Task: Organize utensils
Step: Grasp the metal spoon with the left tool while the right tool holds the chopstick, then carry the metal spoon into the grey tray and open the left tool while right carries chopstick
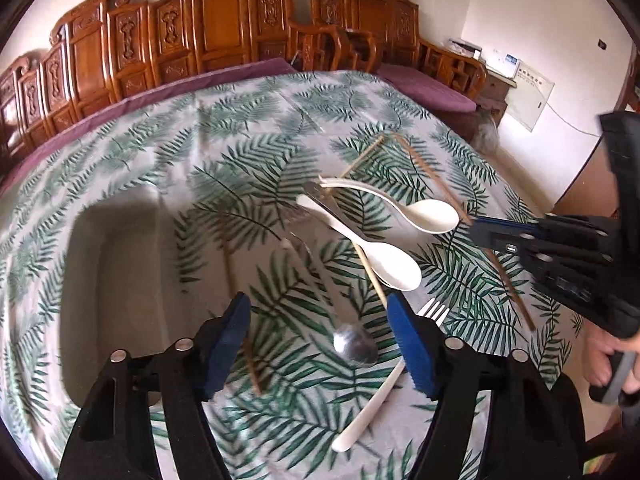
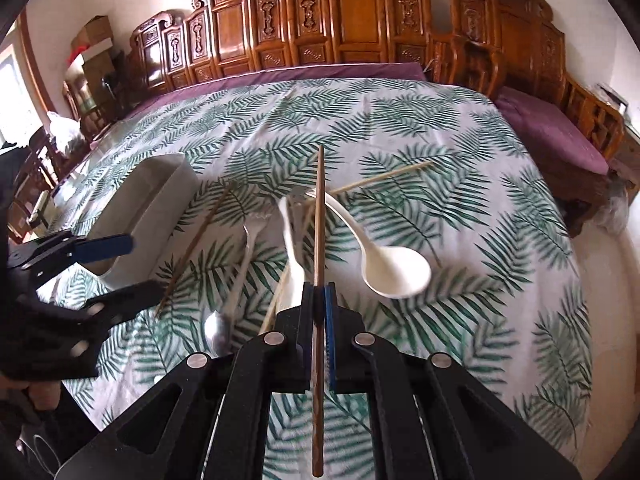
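Utensils lie scattered on a leaf-print cloth [image 2: 460, 152] over the surface, most of them heaped around two white spoons: one spoon [image 2: 384, 260] with its bowl to the right of the pile, a second [image 1: 376, 256] crossing just beside it. A metal spoon [image 1: 352, 340] lies on the near side of the white spoons, its bowl toward the camera, with a white fork [image 1: 384, 384] just beside it and pale chopsticks [image 2: 384, 178] slanting through and past the heap. To the left of the white spoons stands a white tray [image 2: 152, 208] on the cloth; whether anything lies in it cannot be told. The right gripper [image 2: 319, 332] has its jaws pressed together on a dark chopstick [image 2: 318, 240], which runs straight out ahead between the pads and passes over the white spoons, its rear end trailing back under the gripper. The left gripper [image 1: 320, 344] hangs over the metal spoon with its jaws spread and nothing pinched between them; the blue pads [image 1: 412, 348] stand apart on either side of the spoon's bowl. A person's hand [image 1: 608, 360] grips the right gripper's handle at the edge of the left wrist view. Carved wooden benches [image 2: 320, 32] with purple cushions line the wall behind the surface.
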A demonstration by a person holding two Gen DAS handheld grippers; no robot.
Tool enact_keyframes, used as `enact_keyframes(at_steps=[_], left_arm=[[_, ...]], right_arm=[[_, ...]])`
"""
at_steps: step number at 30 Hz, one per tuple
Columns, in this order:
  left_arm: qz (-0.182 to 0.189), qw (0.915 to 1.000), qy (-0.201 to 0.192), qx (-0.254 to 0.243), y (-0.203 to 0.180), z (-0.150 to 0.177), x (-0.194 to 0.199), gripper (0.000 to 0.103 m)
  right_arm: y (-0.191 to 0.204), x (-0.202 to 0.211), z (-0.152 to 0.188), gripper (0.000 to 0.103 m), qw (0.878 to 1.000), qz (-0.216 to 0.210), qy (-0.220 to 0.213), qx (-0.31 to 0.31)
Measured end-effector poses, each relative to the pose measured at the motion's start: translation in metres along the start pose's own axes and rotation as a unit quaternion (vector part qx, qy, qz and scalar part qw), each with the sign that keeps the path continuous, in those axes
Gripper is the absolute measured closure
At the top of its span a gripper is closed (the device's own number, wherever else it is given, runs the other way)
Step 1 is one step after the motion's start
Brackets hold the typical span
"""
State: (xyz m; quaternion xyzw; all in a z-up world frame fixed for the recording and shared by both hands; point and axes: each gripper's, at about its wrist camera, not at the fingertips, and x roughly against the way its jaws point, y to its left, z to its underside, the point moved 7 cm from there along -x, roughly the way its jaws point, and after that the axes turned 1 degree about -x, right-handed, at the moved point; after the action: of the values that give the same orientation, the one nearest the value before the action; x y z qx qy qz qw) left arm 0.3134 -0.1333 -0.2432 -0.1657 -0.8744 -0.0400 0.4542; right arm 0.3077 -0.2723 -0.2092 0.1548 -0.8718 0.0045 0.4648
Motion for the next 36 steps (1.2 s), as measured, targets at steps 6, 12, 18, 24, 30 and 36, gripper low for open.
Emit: enact_keyframes(at_steps=[6,12,18,24,30,36], left_arm=[[0.0,0.9993,0.029,0.021,-0.008,0.006,-0.032,0.049],[-0.001,0.9977,0.053,0.042,-0.011,0.013,-0.053,0.066],[0.001,0.9954,0.074,0.061,-0.009,0.025,-0.064,0.076],[0.0,0.9949,0.071,0.071,-0.005,0.032,-0.06,0.087],[0.0,0.9941,0.066,0.086,0.004,0.037,-0.054,0.09],[-0.004,0.9928,0.066,0.1,0.015,0.042,-0.048,0.092]], right_arm=[[-0.004,0.011,0.007,0.097,1.0,0.009,-0.007,0.004],[-0.009,0.012,0.008,0.097,1.0,0.006,-0.006,-0.003],[-0.009,0.012,0.008,0.097,1.0,-0.007,-0.005,-0.012],[-0.005,0.01,0.011,0.097,1.0,-0.01,-0.002,-0.007],[-0.001,0.009,0.013,0.097,1.0,-0.009,0.001,-0.003],[0.002,0.008,0.014,0.097,1.0,-0.007,0.003,0.005]])
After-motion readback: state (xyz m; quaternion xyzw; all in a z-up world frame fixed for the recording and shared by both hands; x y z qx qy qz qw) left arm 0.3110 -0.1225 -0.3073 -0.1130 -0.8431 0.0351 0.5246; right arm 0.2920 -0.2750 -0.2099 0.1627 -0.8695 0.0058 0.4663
